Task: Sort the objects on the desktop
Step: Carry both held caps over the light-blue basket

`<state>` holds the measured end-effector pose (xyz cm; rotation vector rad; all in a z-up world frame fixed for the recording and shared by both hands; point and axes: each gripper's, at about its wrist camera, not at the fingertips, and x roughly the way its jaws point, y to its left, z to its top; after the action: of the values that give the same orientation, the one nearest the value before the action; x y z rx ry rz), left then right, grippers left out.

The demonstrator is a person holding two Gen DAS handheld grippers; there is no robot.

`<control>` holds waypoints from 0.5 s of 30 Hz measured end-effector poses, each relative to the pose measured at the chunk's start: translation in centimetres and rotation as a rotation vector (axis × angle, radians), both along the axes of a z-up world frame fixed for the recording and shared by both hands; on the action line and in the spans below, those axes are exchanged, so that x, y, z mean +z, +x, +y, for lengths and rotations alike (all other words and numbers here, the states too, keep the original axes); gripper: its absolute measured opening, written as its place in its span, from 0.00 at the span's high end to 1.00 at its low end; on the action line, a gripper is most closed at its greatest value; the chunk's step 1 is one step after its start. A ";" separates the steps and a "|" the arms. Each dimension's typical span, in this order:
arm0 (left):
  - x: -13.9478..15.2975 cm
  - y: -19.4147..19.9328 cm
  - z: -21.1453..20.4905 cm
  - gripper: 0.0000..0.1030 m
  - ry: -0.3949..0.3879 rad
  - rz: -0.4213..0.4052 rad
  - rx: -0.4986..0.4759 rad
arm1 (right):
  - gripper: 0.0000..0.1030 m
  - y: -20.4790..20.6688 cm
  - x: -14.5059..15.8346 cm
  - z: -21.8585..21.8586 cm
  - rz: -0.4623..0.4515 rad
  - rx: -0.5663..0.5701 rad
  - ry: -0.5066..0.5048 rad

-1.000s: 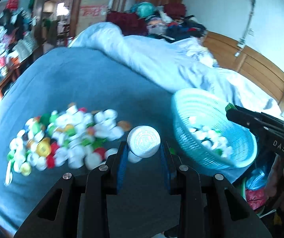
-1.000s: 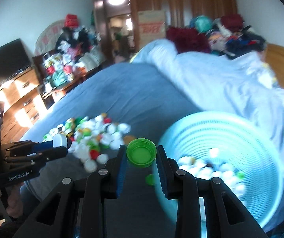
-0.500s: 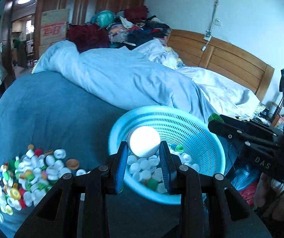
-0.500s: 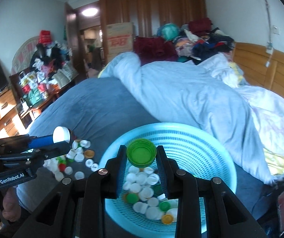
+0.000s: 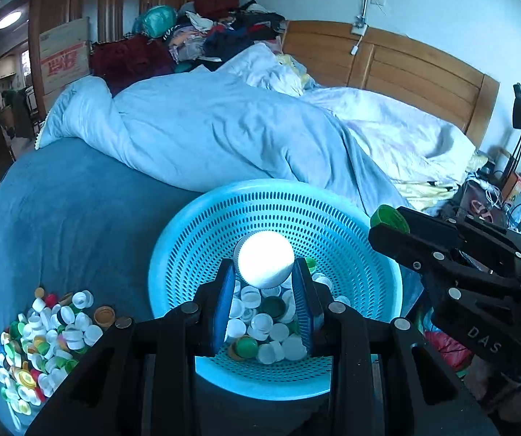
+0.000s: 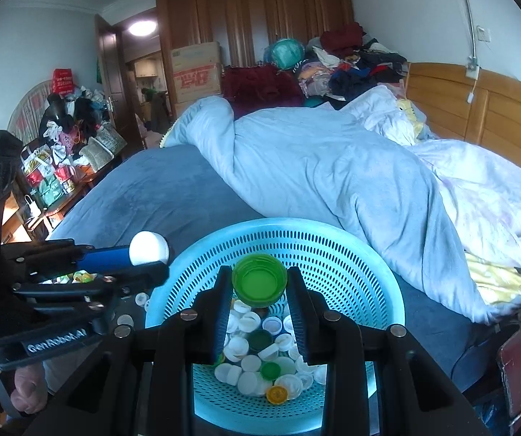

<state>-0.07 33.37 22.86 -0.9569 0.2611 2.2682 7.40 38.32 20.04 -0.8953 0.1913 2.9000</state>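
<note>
My left gripper (image 5: 265, 272) is shut on a white bottle cap (image 5: 266, 259) and holds it above the light blue perforated basket (image 5: 202, 225). My right gripper (image 6: 259, 283) is shut on a green bottle cap (image 6: 259, 280) above the same basket (image 6: 369, 265). Several white, green and yellow caps lie in the basket's bottom. A pile of mixed caps (image 5: 46, 334) lies on the blue bedsheet to the basket's left. The right gripper shows in the left wrist view (image 5: 391, 225); the left gripper shows in the right wrist view (image 6: 148, 258).
A rumpled light blue duvet (image 5: 224, 130) lies across the bed behind the basket. A wooden headboard (image 5: 406, 65) is at the right. Clothes are piled at the back (image 6: 351, 58). A cluttered side table (image 6: 53, 167) stands left of the bed.
Both grippers have moved right from the cap pile to above the basket, each still holding its cap. The basket now fills the centre of both views.
</note>
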 end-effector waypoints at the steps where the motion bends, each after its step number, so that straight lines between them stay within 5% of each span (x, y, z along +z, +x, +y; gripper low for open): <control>1: -0.1 0.0 0.2 0.74 -0.004 0.000 -0.002 | 0.68 0.0 0.0 0.1 0.000 -0.001 -0.002; 15: -0.3 -0.2 1.4 0.74 -0.019 -0.005 0.001 | 0.68 -0.2 -0.7 0.6 -0.011 0.001 -0.013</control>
<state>-0.31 34.75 22.57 -0.9725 0.2800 2.2673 7.16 38.91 19.30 -0.9131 0.2085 2.8971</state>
